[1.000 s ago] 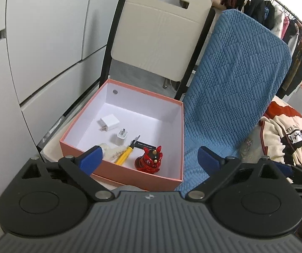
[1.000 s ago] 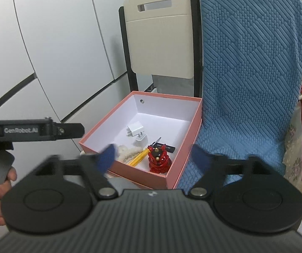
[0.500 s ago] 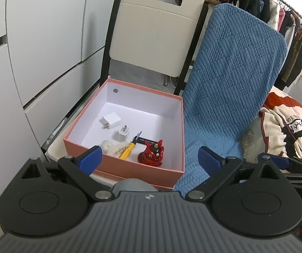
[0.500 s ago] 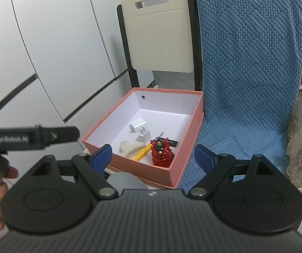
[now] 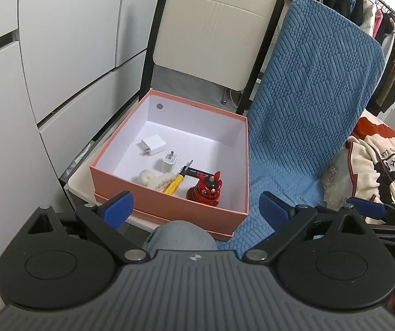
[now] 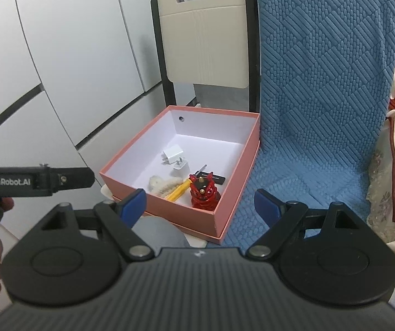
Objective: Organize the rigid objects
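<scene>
A pink box (image 5: pixel 167 193) (image 6: pixel 178 204) with a white inside sits on a cream chair seat. In it lie a red lion figurine (image 5: pixel 205 189) (image 6: pixel 203 191), a yellow-handled screwdriver (image 5: pixel 174 183) (image 6: pixel 178 190), two white chargers (image 5: pixel 153 144) (image 5: pixel 169 161) (image 6: pixel 173 153), a cream fuzzy item (image 5: pixel 153 179) (image 6: pixel 161 183) and a black stick (image 5: pixel 200 172) (image 6: pixel 214 178). My left gripper (image 5: pixel 196 209) is open and empty, held back from the box's near wall. My right gripper (image 6: pixel 200 207) is open and empty, also short of the box.
A blue quilted cushion (image 5: pixel 302 127) (image 6: pixel 318 104) covers the chair to the right of the box. White cabinet doors (image 5: pixel 45 63) stand at the left. Folded clothes (image 5: pixel 382 162) lie at the right. A knee (image 5: pixel 180 235) is just below the box.
Both grippers have pulled back and risen a little from the box, so more of it and the knee below shows. Both stay open. The objects in the box have not moved.
</scene>
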`<action>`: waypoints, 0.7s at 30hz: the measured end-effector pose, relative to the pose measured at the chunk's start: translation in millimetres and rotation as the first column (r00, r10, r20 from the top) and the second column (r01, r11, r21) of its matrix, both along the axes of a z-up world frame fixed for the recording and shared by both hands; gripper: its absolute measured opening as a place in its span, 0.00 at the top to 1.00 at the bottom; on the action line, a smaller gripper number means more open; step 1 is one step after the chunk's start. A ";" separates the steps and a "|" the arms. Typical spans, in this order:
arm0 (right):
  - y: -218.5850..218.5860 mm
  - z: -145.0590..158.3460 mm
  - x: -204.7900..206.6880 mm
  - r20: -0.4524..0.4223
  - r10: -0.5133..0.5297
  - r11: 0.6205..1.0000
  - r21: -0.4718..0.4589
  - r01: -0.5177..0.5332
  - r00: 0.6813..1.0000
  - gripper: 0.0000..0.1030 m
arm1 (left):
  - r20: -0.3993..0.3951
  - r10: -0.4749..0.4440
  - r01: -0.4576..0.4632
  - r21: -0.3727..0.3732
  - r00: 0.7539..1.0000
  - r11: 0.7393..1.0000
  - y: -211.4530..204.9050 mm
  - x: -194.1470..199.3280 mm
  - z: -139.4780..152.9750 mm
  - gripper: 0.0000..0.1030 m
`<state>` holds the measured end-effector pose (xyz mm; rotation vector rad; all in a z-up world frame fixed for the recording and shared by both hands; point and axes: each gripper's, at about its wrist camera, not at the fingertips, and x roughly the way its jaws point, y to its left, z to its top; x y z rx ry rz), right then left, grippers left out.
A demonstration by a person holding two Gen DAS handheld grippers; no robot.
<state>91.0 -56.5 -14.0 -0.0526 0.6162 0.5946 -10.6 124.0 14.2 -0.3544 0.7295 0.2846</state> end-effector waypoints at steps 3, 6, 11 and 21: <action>0.4 0.2 -1.5 0.019 -0.005 1.000 -0.011 0.005 1.000 0.16 | 0.001 -0.001 0.001 0.005 1.000 1.000 -1.0 -0.9 0.4 0.04; -0.1 0.4 -2.2 0.023 -0.002 1.000 -0.015 0.002 1.000 0.16 | -0.003 -0.001 0.001 0.014 1.000 1.000 -2.8 -1.0 0.5 0.04; -1.8 -0.4 -1.4 0.019 -0.013 1.000 -0.019 0.013 1.000 0.16 | -0.009 -0.001 0.001 0.007 1.000 1.000 -3.8 -0.9 -1.5 0.03; 2.0 0.1 -5.0 0.031 -0.002 1.000 -0.030 0.003 1.000 0.16 | -0.011 -0.002 0.002 0.004 1.000 1.000 -3.3 -1.3 -1.5 0.03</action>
